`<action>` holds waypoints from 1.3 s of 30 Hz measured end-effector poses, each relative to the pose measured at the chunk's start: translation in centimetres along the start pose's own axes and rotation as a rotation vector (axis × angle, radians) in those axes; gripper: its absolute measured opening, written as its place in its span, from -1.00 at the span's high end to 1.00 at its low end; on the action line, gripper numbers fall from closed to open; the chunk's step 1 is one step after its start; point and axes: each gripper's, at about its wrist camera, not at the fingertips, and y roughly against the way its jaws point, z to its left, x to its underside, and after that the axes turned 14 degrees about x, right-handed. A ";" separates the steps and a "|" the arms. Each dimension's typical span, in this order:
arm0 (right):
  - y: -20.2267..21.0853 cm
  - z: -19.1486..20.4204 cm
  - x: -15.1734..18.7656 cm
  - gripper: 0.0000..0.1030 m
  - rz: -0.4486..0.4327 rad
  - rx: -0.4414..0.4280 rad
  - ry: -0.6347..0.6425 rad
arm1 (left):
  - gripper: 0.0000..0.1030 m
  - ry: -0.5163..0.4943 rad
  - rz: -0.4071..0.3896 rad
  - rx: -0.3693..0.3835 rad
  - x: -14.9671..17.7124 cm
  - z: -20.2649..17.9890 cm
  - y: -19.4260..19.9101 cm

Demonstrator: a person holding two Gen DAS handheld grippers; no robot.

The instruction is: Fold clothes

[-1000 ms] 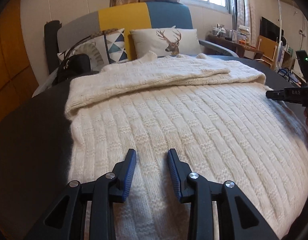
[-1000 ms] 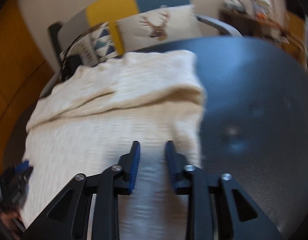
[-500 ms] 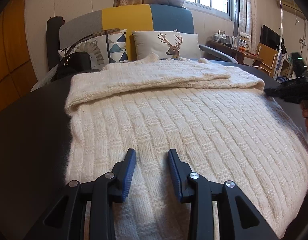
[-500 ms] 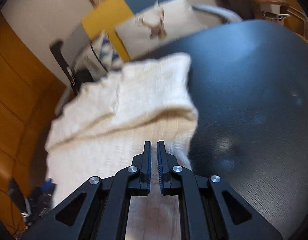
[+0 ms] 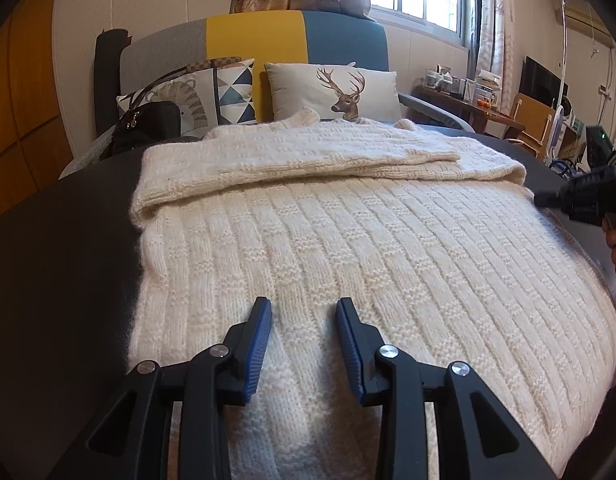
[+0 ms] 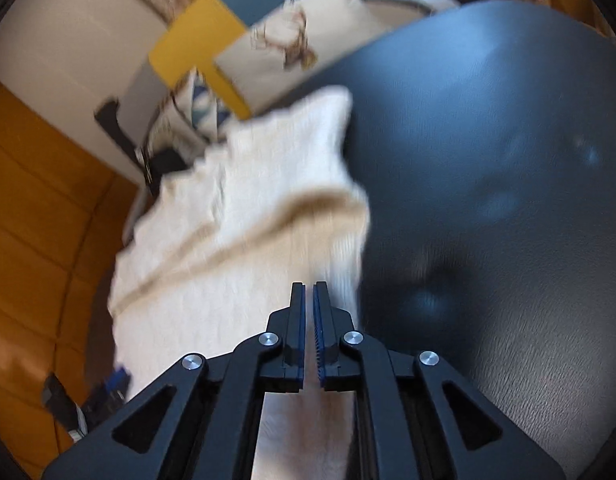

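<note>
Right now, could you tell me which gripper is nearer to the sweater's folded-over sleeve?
Right. The right gripper sits beside the sleeve's fold at the sweater's edge; the left gripper hovers over the near hem.

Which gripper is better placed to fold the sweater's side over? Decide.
Right. The right gripper is at the sweater's side edge, jaws nearly shut; the left gripper stands open, inside the edges.

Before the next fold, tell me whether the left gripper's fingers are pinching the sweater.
Apart. The left wrist view shows the left gripper with jaws spread, the cream sweater lying flat and unpinched between the blue pads.
</note>
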 end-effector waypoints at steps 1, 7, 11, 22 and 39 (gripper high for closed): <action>-0.1 0.0 0.4 0.92 0.021 -0.005 0.001 | 0.34 0.001 0.000 0.001 0.0 0.0 0.0; 1.8 -1.5 3.9 0.94 0.109 -0.031 0.026 | 0.34 0.006 -0.004 0.007 0.0 0.1 0.1; 4.5 -2.5 5.4 0.87 0.102 -0.064 0.028 | 0.34 0.003 -0.004 0.004 0.0 0.1 0.1; 1.2 7.3 4.4 0.87 0.097 -0.220 0.097 | 0.34 0.009 -0.038 0.003 -2.1 0.0 1.2; -11.7 30.0 3.0 0.87 0.126 -0.226 0.349 | 0.34 0.333 -0.027 -0.169 -10.7 12.0 -7.0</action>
